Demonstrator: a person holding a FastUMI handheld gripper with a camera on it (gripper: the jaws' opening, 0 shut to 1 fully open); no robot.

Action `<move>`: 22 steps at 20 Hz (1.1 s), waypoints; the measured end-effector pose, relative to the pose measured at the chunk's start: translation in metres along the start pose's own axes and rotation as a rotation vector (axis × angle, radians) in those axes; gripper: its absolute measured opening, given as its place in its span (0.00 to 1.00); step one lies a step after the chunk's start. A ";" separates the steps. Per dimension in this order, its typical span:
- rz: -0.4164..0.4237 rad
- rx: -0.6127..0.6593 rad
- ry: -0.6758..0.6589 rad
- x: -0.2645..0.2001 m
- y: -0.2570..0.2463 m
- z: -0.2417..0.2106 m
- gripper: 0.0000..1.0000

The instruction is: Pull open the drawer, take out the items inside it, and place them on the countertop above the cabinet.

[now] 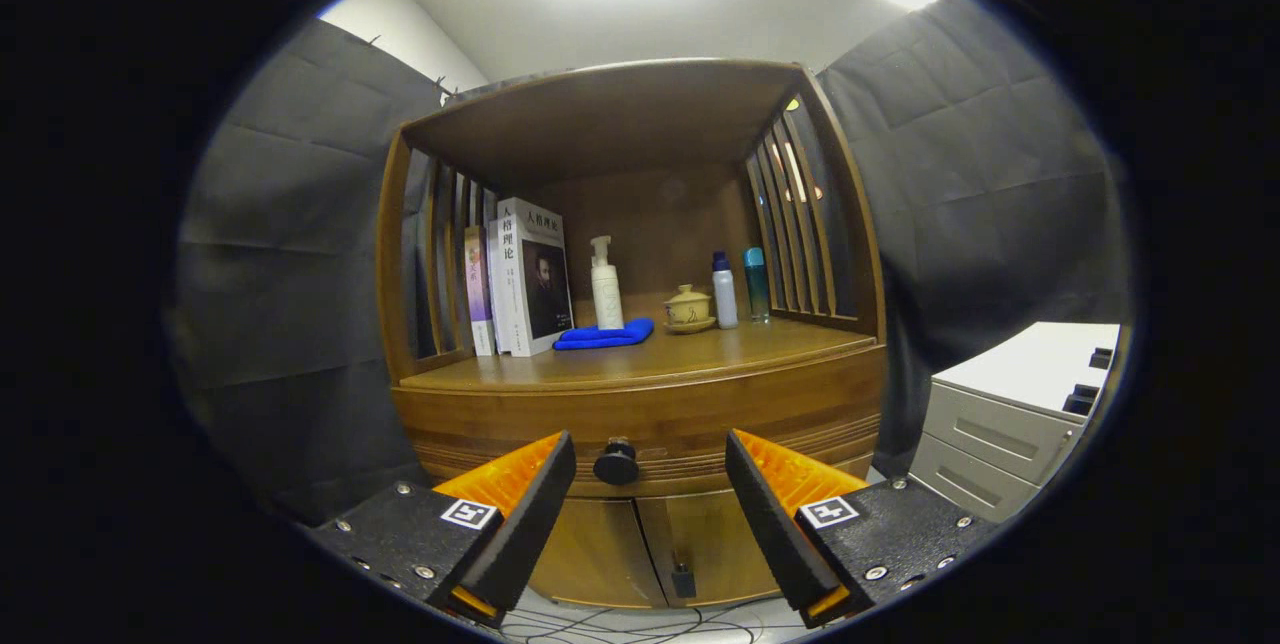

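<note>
Approach step, drawer point(640, 424) shut beneath countertop point(640, 359); gripper point(650, 469) spread wide, empty, lined up short of drawer knob point(616, 464), knob between fingers. Next, likely: ease forward, close on knob, pull straight back

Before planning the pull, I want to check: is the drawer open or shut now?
Shut. The drawer front sits flush with the cabinet; its knob lies between the open gripper fingers, untouched.
</note>
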State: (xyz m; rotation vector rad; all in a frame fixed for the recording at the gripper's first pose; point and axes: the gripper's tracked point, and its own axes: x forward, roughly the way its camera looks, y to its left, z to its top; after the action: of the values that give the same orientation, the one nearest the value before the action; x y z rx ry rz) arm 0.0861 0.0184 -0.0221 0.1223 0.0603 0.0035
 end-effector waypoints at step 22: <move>0.032 -0.106 0.210 0.102 0.027 -0.088 0.48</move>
State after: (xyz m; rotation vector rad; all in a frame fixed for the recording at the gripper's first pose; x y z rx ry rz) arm 0.1826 0.0565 -0.1121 0.0163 0.2675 0.0517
